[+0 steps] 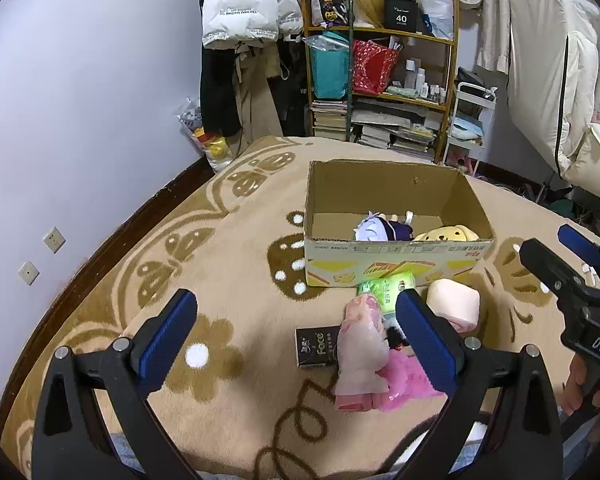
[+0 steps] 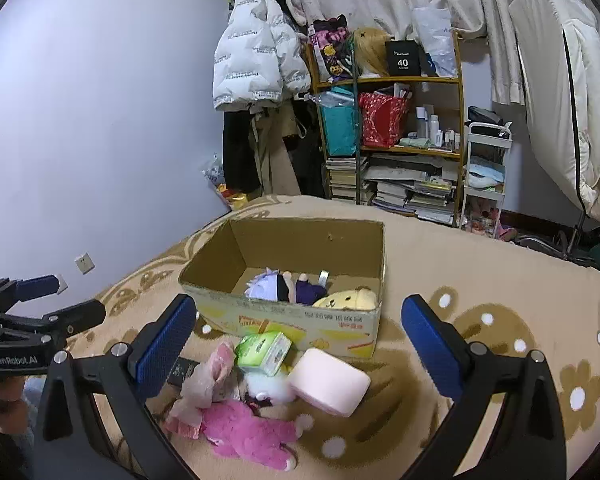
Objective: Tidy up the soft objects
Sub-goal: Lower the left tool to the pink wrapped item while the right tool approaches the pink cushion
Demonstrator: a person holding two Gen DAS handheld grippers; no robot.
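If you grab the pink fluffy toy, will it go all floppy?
Probably. The pink plush toy lies sprawled flat on the blanket, limbs splayed, so it likely droops from the open right gripper. Its fuzzy fabric looks grippy, not slippery, and probably light.

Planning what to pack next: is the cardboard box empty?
No. The cardboard box already holds a yellow plush and a white-haired doll; its left half is bare.

Left wrist view: left gripper (image 1: 296, 328) wide open, holding nothing, above patterned beige blanket (image 1: 220, 240).

Open cardboard box (image 1: 396, 258) ahead holds white-haired plush doll (image 1: 374, 229) and yellow plush (image 1: 446, 235). Before it: green tissue pack (image 1: 380, 290), pale pink cylinder cushion (image 1: 454, 306), pink plush toys (image 1: 364, 360), black carton (image 1: 316, 346). Right gripper (image 1: 556, 256) at right edge.
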